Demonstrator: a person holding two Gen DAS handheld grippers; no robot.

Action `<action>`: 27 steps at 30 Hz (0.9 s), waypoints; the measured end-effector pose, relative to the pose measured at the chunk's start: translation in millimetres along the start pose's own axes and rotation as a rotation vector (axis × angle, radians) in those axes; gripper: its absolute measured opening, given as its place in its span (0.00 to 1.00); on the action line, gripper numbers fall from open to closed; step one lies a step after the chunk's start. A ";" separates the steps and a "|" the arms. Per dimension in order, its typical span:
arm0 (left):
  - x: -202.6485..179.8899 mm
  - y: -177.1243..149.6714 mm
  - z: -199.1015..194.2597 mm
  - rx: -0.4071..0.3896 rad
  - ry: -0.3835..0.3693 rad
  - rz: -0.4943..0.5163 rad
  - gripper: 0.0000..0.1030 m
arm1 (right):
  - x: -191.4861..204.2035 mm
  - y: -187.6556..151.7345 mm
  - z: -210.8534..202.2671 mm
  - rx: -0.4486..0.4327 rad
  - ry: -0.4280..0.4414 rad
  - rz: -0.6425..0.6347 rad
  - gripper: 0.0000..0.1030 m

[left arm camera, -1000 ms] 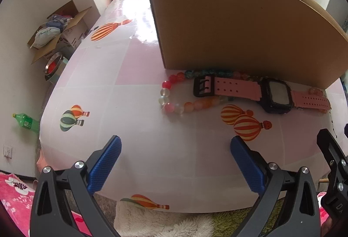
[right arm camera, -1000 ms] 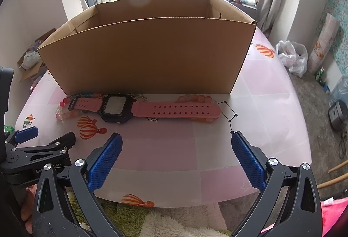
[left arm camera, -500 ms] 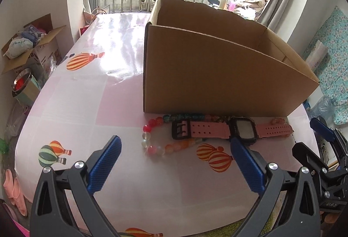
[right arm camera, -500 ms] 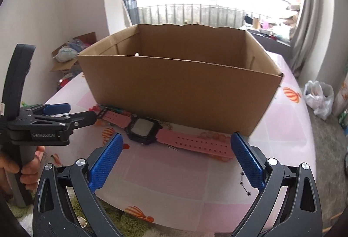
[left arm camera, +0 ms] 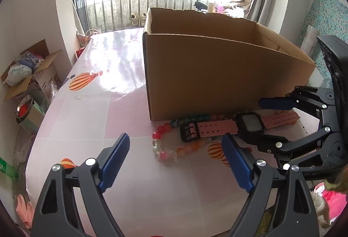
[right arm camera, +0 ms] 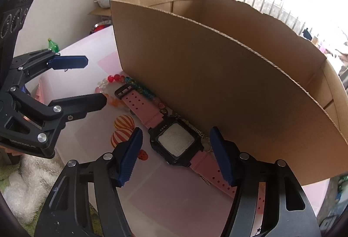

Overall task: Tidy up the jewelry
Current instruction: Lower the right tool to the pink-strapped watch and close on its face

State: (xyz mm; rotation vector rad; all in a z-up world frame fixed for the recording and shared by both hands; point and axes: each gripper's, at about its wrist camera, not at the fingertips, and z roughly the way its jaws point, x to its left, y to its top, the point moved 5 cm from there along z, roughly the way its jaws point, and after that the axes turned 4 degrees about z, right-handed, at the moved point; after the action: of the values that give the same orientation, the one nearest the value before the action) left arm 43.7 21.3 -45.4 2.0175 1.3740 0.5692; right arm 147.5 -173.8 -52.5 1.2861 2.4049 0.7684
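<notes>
A pink-strapped watch [left arm camera: 215, 128] with a black case lies flat on the table against the front wall of an open cardboard box [left arm camera: 217, 76]. A multicoloured bead bracelet [left arm camera: 155, 143] curls round its buckle end. My right gripper [right arm camera: 176, 136] hangs over the watch [right arm camera: 141, 106], a blue pad on each side of the case. Its jaws are closing and the pads are clear of the case. My left gripper [left arm camera: 175, 145] points at the bracelet [right arm camera: 113, 78] with jaws closing on nothing. Each gripper shows in the other's view: right gripper [left arm camera: 250, 119], left gripper [right arm camera: 95, 80].
The table [left arm camera: 108, 117] has a glossy pink cloth printed with hot-air balloons. A thin chain [right arm camera: 201, 135] lies between watch and cardboard box [right arm camera: 217, 85]. On the floor to the left are a cluttered carton [left arm camera: 28, 72], a metal bowl [left arm camera: 24, 108] and a green bottle [right arm camera: 52, 44].
My right gripper rolled and moved in over the watch, its jaws narrowing round the case. The left gripper tilted up toward the box and its jaws narrowed too.
</notes>
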 end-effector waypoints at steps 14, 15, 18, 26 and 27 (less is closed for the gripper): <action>-22.4 -4.8 -2.0 -0.038 -0.091 0.182 0.48 | 5.2 7.3 4.8 0.173 0.090 -0.069 0.47; -27.4 -5.0 -3.7 -0.045 -0.087 0.215 0.48 | 3.1 6.7 2.5 0.177 0.104 -0.062 0.47; -42.5 -7.3 -7.5 -0.064 -0.060 0.309 0.48 | -2.2 6.5 -5.3 0.188 0.154 -0.041 0.47; -80.7 -19.9 -11.2 -0.078 -0.002 0.549 0.48 | 2.4 8.6 -18.2 0.216 0.286 -0.042 0.47; -86.0 -23.6 -10.4 -0.073 0.007 0.583 0.48 | 2.0 6.3 -19.5 0.216 0.295 -0.045 0.47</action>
State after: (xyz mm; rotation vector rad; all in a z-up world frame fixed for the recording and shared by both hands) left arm -10.1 -50.0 -54.9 2.3523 0.7354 0.8597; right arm 140.9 -175.4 -33.1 1.2659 2.8093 0.7469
